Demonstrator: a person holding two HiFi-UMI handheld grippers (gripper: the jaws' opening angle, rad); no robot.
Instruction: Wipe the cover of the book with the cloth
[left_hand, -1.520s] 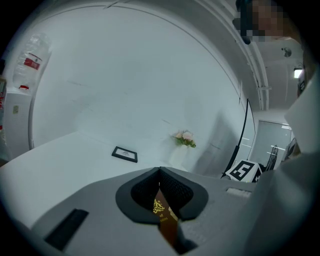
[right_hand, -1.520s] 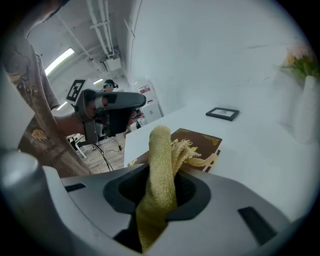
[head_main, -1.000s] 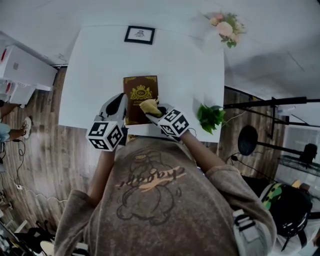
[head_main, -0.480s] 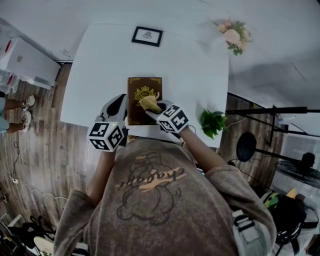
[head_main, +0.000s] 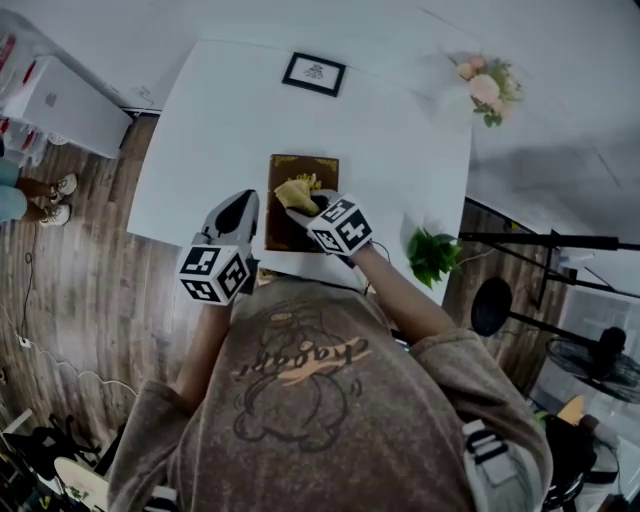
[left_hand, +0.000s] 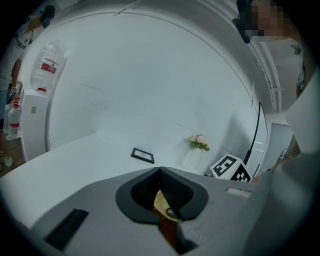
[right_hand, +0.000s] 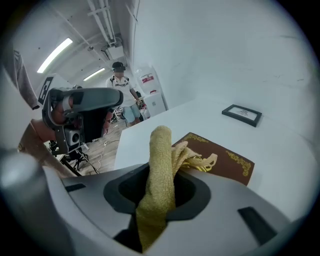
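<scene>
A brown book (head_main: 318, 170) with gold ornament lies on the white table (head_main: 230, 130) near its front edge. My right gripper (head_main: 312, 207) is shut on a yellow cloth (head_main: 296, 192), which rests on the middle of the cover. In the right gripper view the cloth (right_hand: 161, 165) sticks out of the jaws and trails onto the book (right_hand: 225, 162). My left gripper (head_main: 243, 207) stands beside the book's left edge with its jaws together. A sliver of the brown and gold cover (left_hand: 164, 206) shows under the pads (left_hand: 172, 187).
A small black picture frame (head_main: 314, 74) lies at the table's far side. A vase of pink flowers (head_main: 485, 88) stands at the far right corner. A green plant (head_main: 432, 255) sits at the right edge. A person (right_hand: 120, 82) stands across the room.
My right gripper has drawn the cloth from the cover's right side toward its middle and farther from me. The left gripper has stayed beside the book.
</scene>
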